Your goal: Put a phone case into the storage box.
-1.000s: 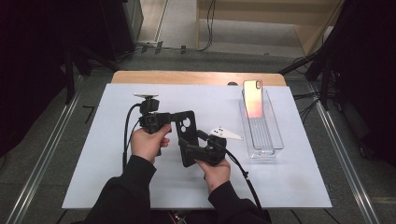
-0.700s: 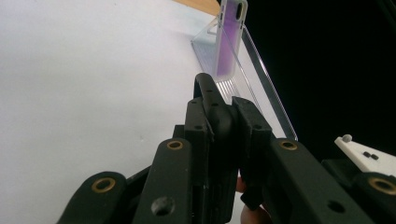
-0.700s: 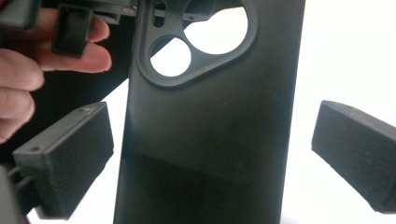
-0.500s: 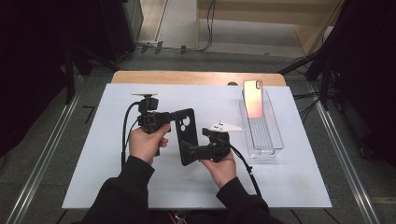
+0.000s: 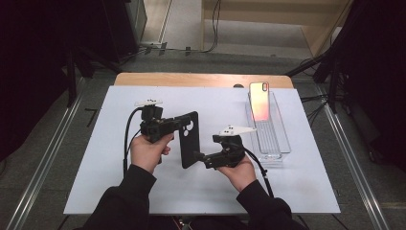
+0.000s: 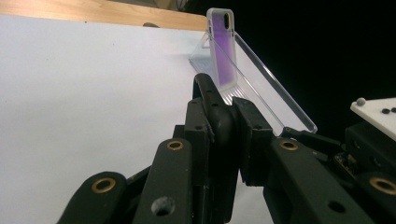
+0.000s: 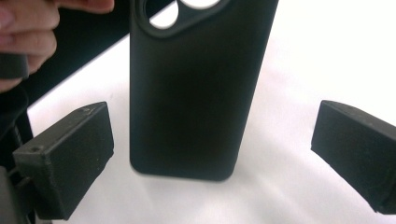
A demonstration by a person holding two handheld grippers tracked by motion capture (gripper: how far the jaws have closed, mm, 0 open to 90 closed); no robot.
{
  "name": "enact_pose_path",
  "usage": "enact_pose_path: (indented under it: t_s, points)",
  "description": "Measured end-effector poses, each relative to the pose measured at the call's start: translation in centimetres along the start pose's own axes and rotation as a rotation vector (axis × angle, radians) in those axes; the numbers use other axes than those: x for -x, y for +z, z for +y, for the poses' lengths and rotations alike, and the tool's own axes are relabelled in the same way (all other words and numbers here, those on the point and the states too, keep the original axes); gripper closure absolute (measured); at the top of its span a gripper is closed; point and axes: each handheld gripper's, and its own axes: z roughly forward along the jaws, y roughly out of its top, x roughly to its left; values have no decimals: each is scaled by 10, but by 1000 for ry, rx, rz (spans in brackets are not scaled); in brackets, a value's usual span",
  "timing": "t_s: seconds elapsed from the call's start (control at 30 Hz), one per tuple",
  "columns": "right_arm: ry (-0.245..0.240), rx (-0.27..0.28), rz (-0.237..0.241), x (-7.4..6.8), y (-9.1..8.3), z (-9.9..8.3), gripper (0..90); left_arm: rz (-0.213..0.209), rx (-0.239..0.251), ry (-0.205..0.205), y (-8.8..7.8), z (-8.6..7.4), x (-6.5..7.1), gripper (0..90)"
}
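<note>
Right gripper view: black phone case (image 7: 191, 88) — light, flexible, likely slick — stands between the right gripper's (image 7: 210, 163) wide-open jaws; left gripper (image 6: 224, 126) pinches its edge, the best hold.

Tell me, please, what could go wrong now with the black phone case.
1. The left gripper alone pinches the black phone case at its upper edge; it may swing or slip.
2. The right gripper has just opened, its jaws wide beside the case's lower end, so closing carelessly could knock the case askew.
</note>
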Motion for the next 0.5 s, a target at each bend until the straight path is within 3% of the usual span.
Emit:
enact_pose_path:
  t_s: [0.23, 0.33, 0.4, 0.5]
  points:
    - [-39, -69, 19, 1, -4, -2, 0, 10, 48, 110, -4, -6, 6, 774]
    - [-82, -91, 16, -1, -4, -3, 0, 0, 59, 113, -5, -8, 6, 774]
    - [-81, -92, 20, -1, -4, -3, 0, -15, 81, 104, -5, -11, 5, 774]
    - [-75, -83, 30, -1, -6, -2, 0, -18, 114, 125, -7, -14, 6, 773]
